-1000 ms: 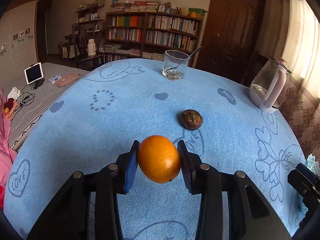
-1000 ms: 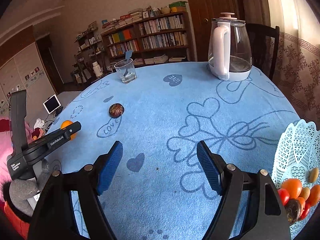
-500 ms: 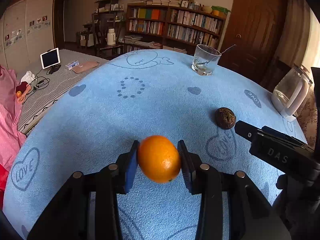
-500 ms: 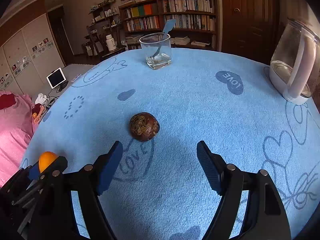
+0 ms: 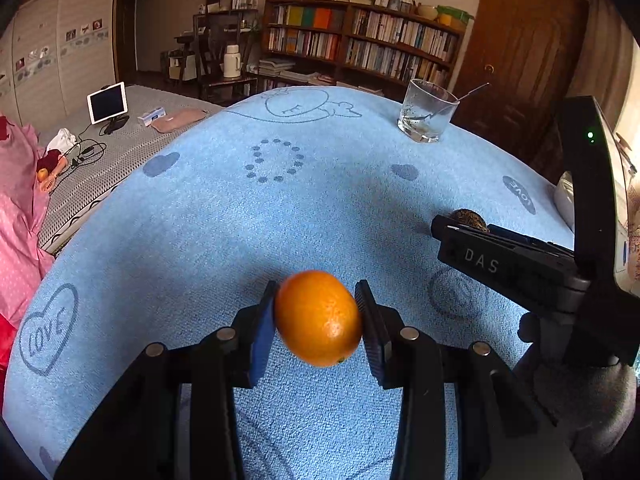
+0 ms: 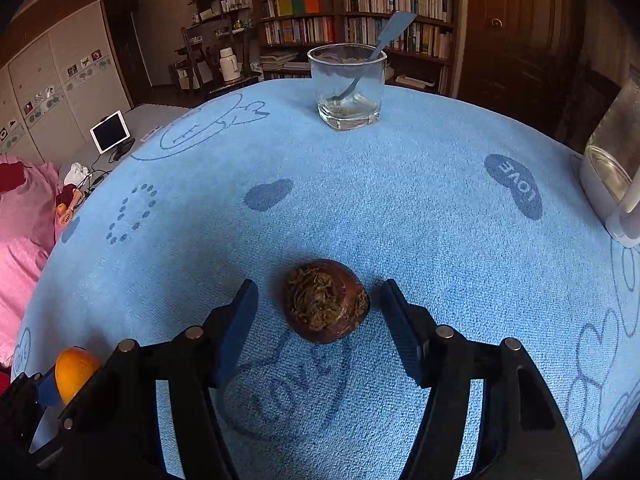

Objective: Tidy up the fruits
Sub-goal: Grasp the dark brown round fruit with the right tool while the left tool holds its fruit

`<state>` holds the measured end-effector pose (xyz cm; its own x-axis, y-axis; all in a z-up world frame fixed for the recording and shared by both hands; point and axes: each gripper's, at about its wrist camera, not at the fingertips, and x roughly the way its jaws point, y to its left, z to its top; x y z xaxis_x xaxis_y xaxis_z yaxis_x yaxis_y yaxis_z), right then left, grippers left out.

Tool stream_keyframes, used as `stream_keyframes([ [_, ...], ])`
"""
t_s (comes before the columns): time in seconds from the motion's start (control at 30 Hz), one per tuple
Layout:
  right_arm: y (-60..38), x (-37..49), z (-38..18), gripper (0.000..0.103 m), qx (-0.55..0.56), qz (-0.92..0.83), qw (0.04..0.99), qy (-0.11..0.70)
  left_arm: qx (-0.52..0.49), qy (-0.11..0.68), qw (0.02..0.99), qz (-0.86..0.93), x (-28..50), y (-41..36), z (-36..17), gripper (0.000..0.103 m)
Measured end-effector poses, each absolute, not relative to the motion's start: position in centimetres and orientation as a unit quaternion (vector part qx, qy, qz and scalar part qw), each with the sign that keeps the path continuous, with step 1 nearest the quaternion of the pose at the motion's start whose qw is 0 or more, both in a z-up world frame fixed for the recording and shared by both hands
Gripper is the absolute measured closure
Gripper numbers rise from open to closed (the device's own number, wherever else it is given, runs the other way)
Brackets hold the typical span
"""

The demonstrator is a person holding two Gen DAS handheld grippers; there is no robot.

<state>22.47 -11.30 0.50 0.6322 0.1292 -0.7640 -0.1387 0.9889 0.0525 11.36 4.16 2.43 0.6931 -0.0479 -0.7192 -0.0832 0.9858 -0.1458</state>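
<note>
Blue cloth (image 6: pixel 400 208), mottled brown fruit (image 6: pixel 325 300)

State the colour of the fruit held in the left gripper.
Orange, clearest in the left wrist view.

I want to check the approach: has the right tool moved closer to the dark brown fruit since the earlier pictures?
Yes. The right tool has come toward the glass and now has the dark brown fruit between its closing jaws, not yet gripped.

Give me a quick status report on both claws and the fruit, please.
Left claw shut on orange. Right claw open, jaws just closing around brown fruit on blue cloth, pads not touching. Nothing in the way.
</note>
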Motion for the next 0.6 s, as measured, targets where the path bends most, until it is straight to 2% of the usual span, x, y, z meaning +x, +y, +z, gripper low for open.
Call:
stream_keyframes([
  [0.07, -10.9, 22.4, 0.3, 0.047, -0.022, 0.064, 0.906, 0.418, -0.085, 0.392, 0.916, 0.011, 11.4, 4.1, 2.5, 0.064],
  [0.13, -10.8, 22.3, 0.3, 0.058, -0.03, 0.059, 0.907, 0.415, -0.085, 0.392, 0.916, 0.009, 11.3, 4.1, 2.5, 0.064],
  [0.6, -12.7, 18.9, 0.8, 0.059, -0.014, 0.051, 0.908, 0.415, -0.083, 0.387, 0.918, 0.004, 10.9, 3.8, 2.8, 0.064],
])
